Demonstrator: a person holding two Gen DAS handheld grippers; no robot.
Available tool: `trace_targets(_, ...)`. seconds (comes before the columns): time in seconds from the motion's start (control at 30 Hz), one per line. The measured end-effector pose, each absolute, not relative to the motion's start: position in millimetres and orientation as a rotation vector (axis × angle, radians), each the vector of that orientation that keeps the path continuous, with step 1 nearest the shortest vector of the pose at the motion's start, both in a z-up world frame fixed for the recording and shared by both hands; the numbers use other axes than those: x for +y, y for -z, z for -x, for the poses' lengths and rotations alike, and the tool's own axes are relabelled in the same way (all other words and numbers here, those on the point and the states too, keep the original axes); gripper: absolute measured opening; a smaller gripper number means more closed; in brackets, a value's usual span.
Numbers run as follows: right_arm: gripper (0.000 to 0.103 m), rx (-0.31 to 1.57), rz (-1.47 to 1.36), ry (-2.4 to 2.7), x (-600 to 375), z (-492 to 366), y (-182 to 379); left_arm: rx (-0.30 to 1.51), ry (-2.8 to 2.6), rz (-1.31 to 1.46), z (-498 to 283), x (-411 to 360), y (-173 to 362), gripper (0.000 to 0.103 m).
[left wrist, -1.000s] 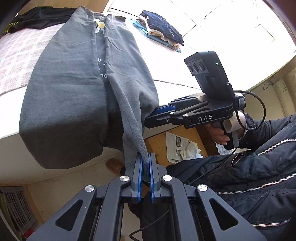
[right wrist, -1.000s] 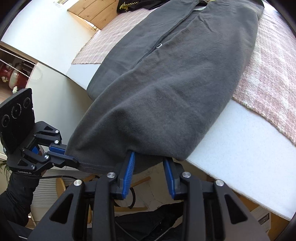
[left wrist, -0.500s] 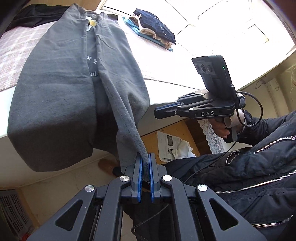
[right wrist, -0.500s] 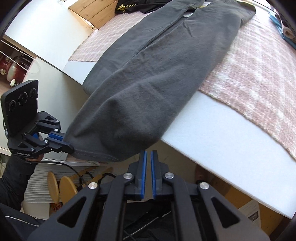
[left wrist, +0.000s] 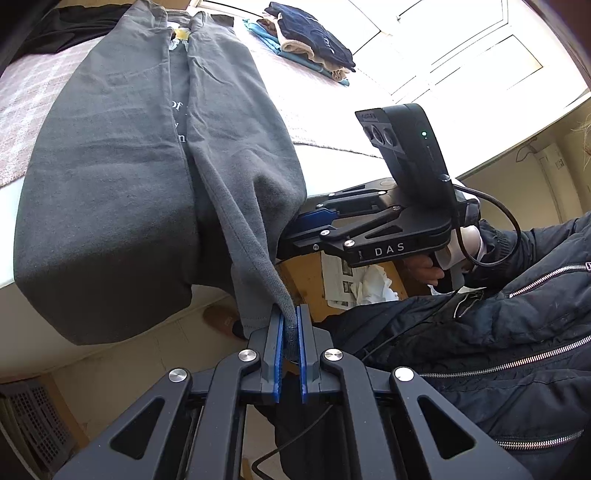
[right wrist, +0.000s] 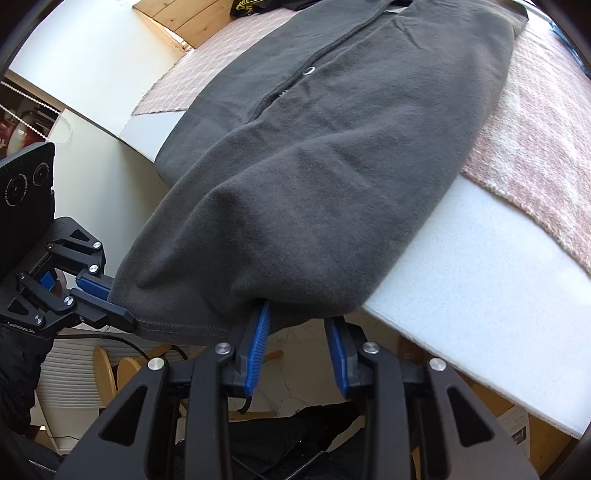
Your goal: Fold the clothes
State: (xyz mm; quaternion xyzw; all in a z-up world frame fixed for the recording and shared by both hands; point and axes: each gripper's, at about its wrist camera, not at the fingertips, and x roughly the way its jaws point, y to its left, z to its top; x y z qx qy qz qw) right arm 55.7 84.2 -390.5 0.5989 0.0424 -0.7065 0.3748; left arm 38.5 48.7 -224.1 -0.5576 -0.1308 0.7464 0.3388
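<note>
The grey sweatshirt (left wrist: 122, 177) lies lengthwise on the table (right wrist: 480, 266), both long sides turned in so they meet along the middle, its bottom end drooping over the near edge. The left tool (left wrist: 290, 332) is clenched on the hem at one corner of that overhanging end. The right tool (right wrist: 301, 325) stands with its blue pads apart, straddling the hem at the other side without yet pinching it; in the left view its tip is tucked behind the cloth.

By the look of it, the step in hand is taking hold of the bottom hem at both corners, with the sides already folded inward. The next move appears to call for the right tool to close on the hem through all its layers, level with the left grip. Both tools could then lift the end and carry it up the table toward the collar, keeping the hem taut so the turned-in sides do not slide open. The fleece looks thick and soft, so a shallow bite might slip.

Counted: one grey sweatshirt in work; two tools; one pink-and-white checked cloth (right wrist: 535, 122) spread beneath it. One small stack of folded garments (left wrist: 314, 48) sits at the far end, holding at least three pieces. One dark garment (left wrist: 74, 26) lies beyond the collar.
</note>
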Motion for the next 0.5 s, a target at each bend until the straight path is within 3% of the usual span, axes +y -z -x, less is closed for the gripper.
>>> trace_targets(0.07, 0.030, 0.050, -1.522, 1.789, 85.3, -52.9, 390.9, -0.339, -1.944, 1.471, -38.7, 46.2, 225.0, 0.005)
trace_targets(0.17, 0.003, -0.070, -1.524, 1.755, 93.3, -44.4, 392.9, -0.346, -1.942, 1.473, -40.2, 45.0, 223.6, 0.005)
trace_targets(0.33, 0.003, -0.155, -1.573, 1.688, 114.7, -37.8, 386.8, -0.342, -1.929, 1.461, -42.6, 49.1, 228.7, 0.005)
trace_targets(0.5, 0.003, -0.080, -1.566, 1.696, 122.9, -40.7, 368.8, -0.372, -1.906, 1.548, -39.6, 49.1, 272.8, 0.005)
